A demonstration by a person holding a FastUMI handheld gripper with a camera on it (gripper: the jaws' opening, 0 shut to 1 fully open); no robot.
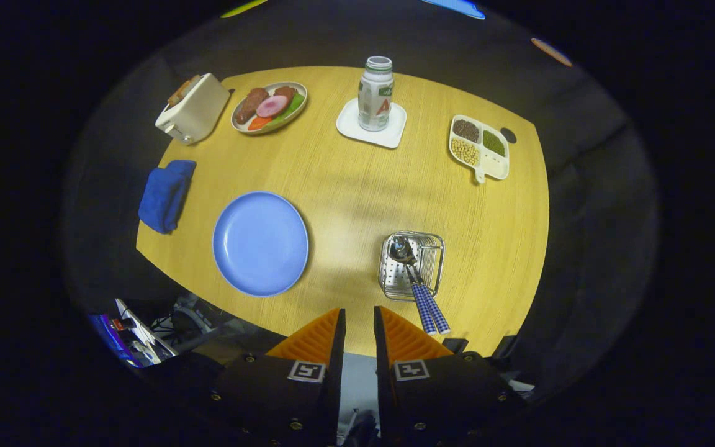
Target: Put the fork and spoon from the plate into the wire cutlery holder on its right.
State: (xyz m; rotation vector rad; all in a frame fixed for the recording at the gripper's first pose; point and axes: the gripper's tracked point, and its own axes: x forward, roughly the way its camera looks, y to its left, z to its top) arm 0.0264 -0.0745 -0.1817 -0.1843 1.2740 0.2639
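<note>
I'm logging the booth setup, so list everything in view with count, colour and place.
table: 1, yellow wood, under everything
plate: 1, blue, bare, ahead-left of fingers
cutlery holder: 1, silver wire, right of plate
fork and spoon: 2, checked blue handles, inside holder
cloth: 1, blue, left of plate
toaster: 1, cream, far left
food plate: 1, far, beside toaster
bottle: 1, white, on white coaster
bean tray: 1, white, far right
gripper: 1, fingers nearly closed, holding nothing
</note>
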